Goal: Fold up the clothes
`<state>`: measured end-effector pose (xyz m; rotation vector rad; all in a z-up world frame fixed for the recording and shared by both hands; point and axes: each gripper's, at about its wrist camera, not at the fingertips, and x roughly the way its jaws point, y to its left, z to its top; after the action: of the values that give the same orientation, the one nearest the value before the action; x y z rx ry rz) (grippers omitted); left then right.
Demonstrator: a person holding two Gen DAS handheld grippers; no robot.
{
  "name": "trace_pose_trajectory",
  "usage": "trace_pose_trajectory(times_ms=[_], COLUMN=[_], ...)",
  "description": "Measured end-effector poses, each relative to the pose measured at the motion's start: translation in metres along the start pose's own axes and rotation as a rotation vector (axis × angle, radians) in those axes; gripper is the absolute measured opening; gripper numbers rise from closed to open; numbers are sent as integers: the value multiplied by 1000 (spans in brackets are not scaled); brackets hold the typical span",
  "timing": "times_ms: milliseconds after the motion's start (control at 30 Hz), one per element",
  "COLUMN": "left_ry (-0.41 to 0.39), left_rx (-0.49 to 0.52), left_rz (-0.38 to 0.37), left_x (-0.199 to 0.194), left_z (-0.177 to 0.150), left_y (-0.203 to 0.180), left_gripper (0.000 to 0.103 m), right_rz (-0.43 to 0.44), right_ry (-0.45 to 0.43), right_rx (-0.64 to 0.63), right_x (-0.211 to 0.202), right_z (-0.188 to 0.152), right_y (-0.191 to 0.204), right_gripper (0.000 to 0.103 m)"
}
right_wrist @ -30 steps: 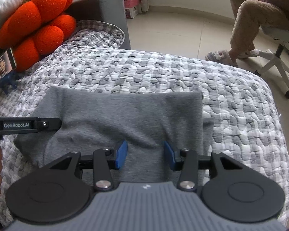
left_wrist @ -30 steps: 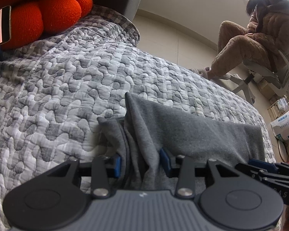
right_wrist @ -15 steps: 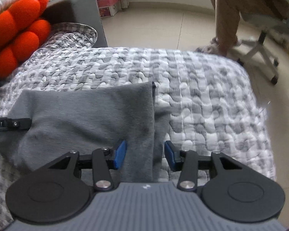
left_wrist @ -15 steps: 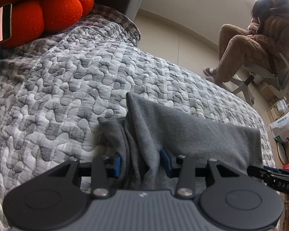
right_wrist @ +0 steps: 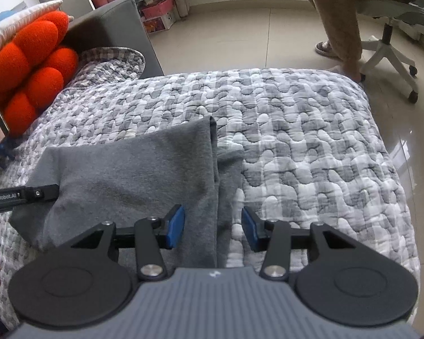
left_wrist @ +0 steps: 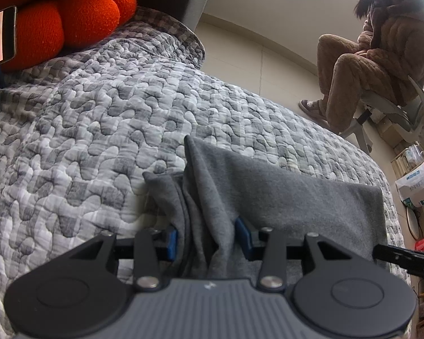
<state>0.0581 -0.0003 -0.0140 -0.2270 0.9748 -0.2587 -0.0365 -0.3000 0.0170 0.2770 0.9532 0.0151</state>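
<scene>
Nearest the left camera, the left gripper (left_wrist: 206,238) had its jaws set wide on either side of the bunched left edge of the grey garment (left_wrist: 291,195). Folds of cloth rose between the blue pads (left_wrist: 171,240), but a gap showed on each side, so the jaws looked open around the bunch rather than pinching it, though the close, blurred view left that uncertain. Straddling the layered edge there suited either taking hold of it or letting it go.

The right gripper (right_wrist: 212,226) hung just above the garment's (right_wrist: 132,169) other side edge, its jaws parted wide and holding nothing. One pad stood over the grey cloth and the other over the quilt (right_wrist: 311,147), so the edge ran between them, a fair place for gathering all layers at once.

The garment lay on the quilt-covered bed as a rough rectangle, a second layer showing under its right edge, which suggested it was already doubled over at least once. With a gripper at each side edge, the pair seemed placed to lift both ends evenly and keep the fold square.

Farther off, an orange cushion (right_wrist: 28,65) sat at the head of the bed, and beyond the foot a person (left_wrist: 381,48) sat in a swivel chair (right_wrist: 390,39).
</scene>
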Motion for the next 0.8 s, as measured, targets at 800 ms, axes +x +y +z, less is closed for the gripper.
trace_pose_trajectory(times_ms=[800], left_ry=[-2], left_rx=[4], left_rz=[4], left_x=[-2], left_z=[-2], left_y=[-2], left_gripper=[43], right_rz=[188], right_ry=[125], right_rx=[33], right_x=[-12], right_z=[-34], right_y=[-3], right_gripper=[67])
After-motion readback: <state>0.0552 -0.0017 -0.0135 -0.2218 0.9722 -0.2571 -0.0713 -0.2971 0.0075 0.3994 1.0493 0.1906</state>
